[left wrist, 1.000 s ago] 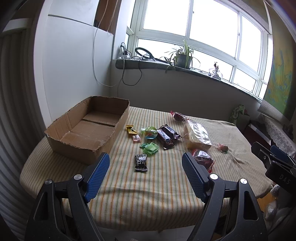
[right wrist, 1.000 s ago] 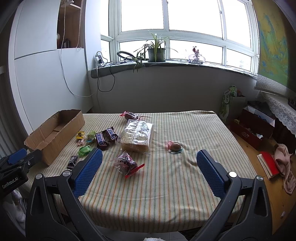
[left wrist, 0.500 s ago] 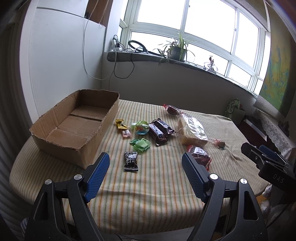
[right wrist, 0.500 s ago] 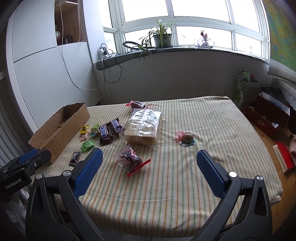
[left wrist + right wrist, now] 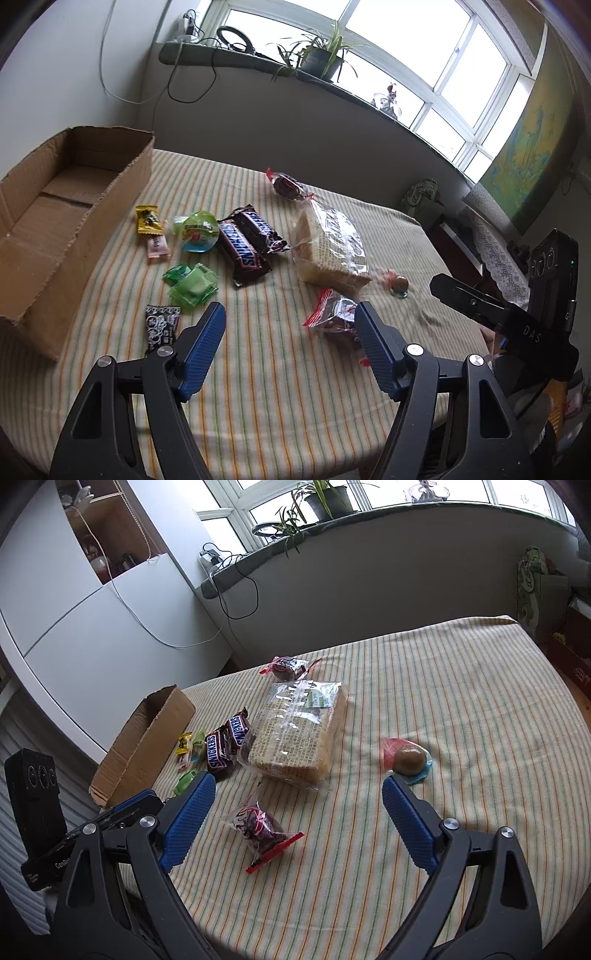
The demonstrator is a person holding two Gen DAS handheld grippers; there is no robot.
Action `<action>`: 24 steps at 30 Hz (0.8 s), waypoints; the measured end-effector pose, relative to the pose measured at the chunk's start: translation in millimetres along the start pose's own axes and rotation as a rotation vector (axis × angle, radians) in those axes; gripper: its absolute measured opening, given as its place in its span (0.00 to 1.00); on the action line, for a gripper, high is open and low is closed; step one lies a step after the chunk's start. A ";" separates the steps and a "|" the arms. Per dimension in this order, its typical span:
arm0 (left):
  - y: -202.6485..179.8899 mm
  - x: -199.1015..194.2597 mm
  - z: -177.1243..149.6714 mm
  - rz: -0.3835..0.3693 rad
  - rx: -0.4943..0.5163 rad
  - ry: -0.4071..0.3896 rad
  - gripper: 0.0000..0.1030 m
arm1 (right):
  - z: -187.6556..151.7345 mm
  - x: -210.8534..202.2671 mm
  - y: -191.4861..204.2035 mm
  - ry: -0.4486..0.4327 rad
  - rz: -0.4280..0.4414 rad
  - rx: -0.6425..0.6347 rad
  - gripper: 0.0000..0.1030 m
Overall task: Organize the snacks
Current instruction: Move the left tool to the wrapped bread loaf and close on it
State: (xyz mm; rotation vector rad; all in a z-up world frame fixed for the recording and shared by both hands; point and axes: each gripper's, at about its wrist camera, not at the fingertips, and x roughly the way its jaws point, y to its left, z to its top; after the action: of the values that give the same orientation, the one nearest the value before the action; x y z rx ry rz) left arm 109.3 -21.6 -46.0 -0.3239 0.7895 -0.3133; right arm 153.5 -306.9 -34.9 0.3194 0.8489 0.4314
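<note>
Hovering over the snacks, left gripper (image 5: pixel 288 328) and right gripper (image 5: pixel 299 805) jaws closing (nothing between them), cardboard box (image 5: pixel 55 221) at 10 o'clock.

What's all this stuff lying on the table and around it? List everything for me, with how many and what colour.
Cardboard box: one, brown, empty, table's left edge.
Snickers bars: two, dark brown, side by side, mid-table.
Wafer pack: one, clear wrap, beige, right of the bars.
Green sachets: a few, in front of the bars.
Yellow sachet: one, near the box.
Round green candy: one, beside the yellow sachet.
Black patterned packet: one, table's near side.
Dark sweets in clear bags: two, one near, one far.
Brown ball sweet: one, far right.
Striped tablecloth: one.
Potted plant: one, windowsill.
Left gripper, right gripper: blue pads, closing, nothing between.
</note>
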 end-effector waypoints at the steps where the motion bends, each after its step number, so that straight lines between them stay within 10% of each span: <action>1: -0.7 5.1 4.1 -0.005 0.006 0.008 0.67 | 4.7 5.6 -2.8 0.010 0.005 0.005 0.87; 24: -10.6 102.0 46.9 -0.114 0.021 0.174 0.44 | 39.2 99.0 -28.5 0.227 0.194 0.113 0.61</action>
State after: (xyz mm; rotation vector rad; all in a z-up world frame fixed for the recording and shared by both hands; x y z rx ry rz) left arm 209.7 -63.3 -75.9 -0.3255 0.9403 -0.4613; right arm 248.5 -287.3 -87.3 0.4655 1.0707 0.6098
